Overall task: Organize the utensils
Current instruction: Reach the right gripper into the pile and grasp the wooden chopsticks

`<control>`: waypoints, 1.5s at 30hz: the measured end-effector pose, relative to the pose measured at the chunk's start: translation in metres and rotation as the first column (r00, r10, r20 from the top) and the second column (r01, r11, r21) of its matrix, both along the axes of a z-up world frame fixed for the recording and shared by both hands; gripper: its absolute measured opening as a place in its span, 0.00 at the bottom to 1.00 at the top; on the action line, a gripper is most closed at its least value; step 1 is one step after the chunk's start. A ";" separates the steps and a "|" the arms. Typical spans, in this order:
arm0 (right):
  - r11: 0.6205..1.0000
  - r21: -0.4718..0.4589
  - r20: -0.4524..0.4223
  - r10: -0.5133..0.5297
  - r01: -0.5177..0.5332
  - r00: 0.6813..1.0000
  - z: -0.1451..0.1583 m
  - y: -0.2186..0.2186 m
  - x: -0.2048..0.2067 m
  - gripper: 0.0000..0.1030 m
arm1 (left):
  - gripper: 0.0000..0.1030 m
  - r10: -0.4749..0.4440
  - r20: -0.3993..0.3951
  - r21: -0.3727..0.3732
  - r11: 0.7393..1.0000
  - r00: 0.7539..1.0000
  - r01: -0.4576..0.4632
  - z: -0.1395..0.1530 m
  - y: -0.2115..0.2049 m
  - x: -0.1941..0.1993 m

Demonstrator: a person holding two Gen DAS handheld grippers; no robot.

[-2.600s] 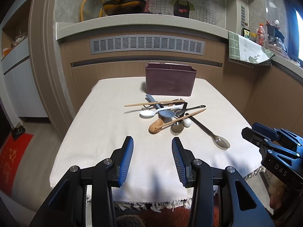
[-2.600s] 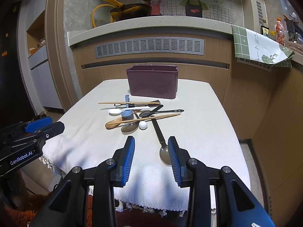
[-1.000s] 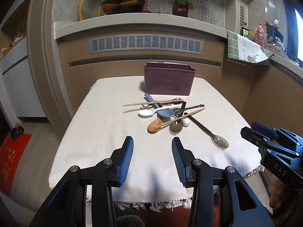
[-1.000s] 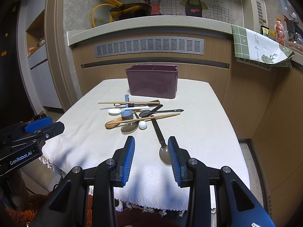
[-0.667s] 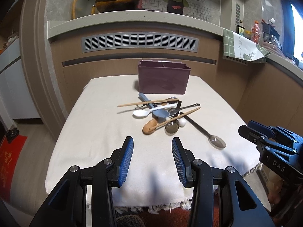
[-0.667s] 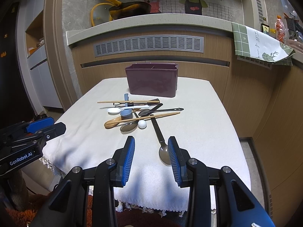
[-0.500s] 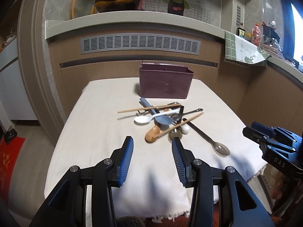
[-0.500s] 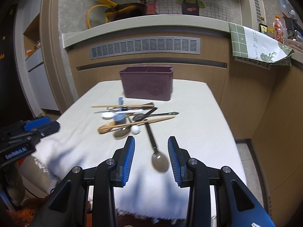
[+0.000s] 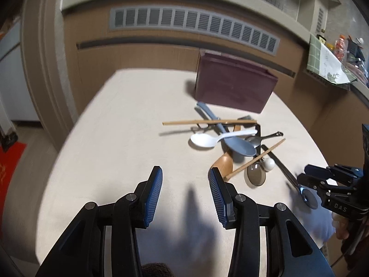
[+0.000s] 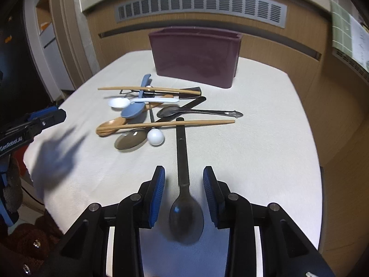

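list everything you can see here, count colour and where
dark purple plastic utensil bin: one, far end of table
cream tablecloth: one, covers table
long dark metal spoon: one, nearest, between the right fingers, untouched
wooden chopsticks: two, across the pile
white plastic spoon: one, pile's left
blue-grey spoon: one, mid-pile
brown wooden spoon: one, under chopstick
black metal spoon: one, pile's right
green checked towel: one, on counter
left gripper: open, over bare cloth
right gripper: open, jaws just closing
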State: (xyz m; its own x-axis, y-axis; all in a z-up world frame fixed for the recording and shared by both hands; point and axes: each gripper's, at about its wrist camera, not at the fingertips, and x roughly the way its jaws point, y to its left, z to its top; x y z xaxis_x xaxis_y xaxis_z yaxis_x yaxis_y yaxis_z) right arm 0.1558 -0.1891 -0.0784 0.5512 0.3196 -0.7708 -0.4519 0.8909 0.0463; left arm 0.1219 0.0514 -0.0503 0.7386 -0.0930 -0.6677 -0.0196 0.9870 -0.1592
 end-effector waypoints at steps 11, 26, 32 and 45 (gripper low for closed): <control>1.000 0.013 0.007 0.016 -0.016 1.000 0.007 0.007 0.044 0.26 | 0.42 -0.066 -0.013 -0.043 0.997 0.998 0.065 -0.006 -0.016 0.050; 0.983 0.166 -0.200 -0.046 0.080 0.979 -0.010 0.004 0.094 0.27 | 0.42 -0.079 -0.046 -0.118 0.990 0.996 0.073 -0.021 -0.002 0.049; 0.962 0.223 -0.249 -0.098 0.156 0.963 -0.013 0.016 0.121 0.28 | 0.42 -0.065 -0.056 -0.133 0.989 0.996 0.057 -0.025 0.005 0.044; 0.997 0.081 -0.177 0.011 0.003 0.984 -0.009 0.028 0.120 0.28 | 0.42 -0.129 -0.057 -0.141 0.983 0.990 0.120 -0.016 -0.018 0.044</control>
